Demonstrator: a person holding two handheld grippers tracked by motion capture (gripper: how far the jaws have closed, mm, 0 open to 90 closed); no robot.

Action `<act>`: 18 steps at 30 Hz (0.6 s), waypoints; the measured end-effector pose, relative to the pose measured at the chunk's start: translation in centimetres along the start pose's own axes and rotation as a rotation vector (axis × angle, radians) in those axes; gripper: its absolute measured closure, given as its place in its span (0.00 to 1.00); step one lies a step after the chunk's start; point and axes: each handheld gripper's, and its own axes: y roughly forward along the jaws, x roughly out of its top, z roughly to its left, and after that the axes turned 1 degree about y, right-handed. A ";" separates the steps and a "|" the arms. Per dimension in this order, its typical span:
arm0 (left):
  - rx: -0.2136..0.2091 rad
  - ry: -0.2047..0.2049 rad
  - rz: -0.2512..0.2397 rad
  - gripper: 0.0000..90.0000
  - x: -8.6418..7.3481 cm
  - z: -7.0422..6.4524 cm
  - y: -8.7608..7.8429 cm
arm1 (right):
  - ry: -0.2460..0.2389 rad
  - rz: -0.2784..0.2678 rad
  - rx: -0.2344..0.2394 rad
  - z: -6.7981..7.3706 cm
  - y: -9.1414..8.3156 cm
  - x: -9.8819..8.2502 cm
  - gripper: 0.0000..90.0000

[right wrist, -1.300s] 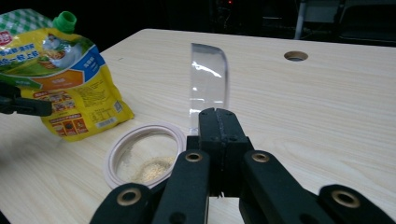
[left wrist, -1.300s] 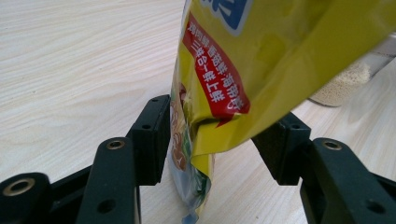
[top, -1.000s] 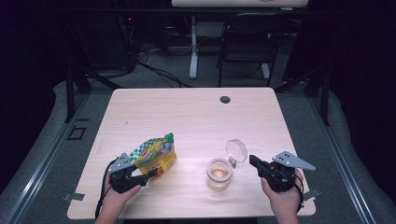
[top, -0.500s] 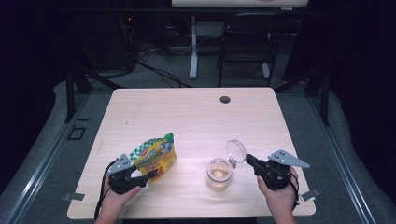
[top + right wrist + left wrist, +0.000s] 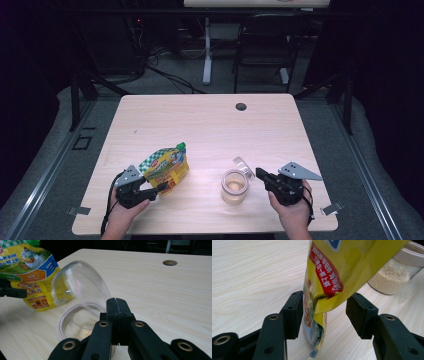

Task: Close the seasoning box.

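Right tongs (image 5: 260,173), clenched, edged closer to jar (image 5: 234,186), maybe touching lid (image 5: 243,164); left tongs (image 5: 161,187) spread around pouch (image 5: 166,167), not squeezing. Pour pending.

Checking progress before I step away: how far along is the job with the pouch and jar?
Done: the jar stands open, lid tipped up, a few granules inside. In hand: the left gripper straddles the pouch; the right gripper is shut beside the lid. Left: pouring looks not yet begun.
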 end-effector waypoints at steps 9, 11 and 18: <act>0.005 -0.001 0.001 0.53 0.0 0.1 -0.2 | -0.017 0.005 0.018 0.6 0.4 -0.2 1.00; 0.007 0.000 0.001 0.52 0.0 0.1 -0.3 | -0.019 0.010 0.015 0.5 0.3 -0.2 1.00; 0.011 -0.003 -0.006 0.52 0.1 0.1 -0.4 | -0.005 0.000 0.005 -0.2 -0.1 -0.1 1.00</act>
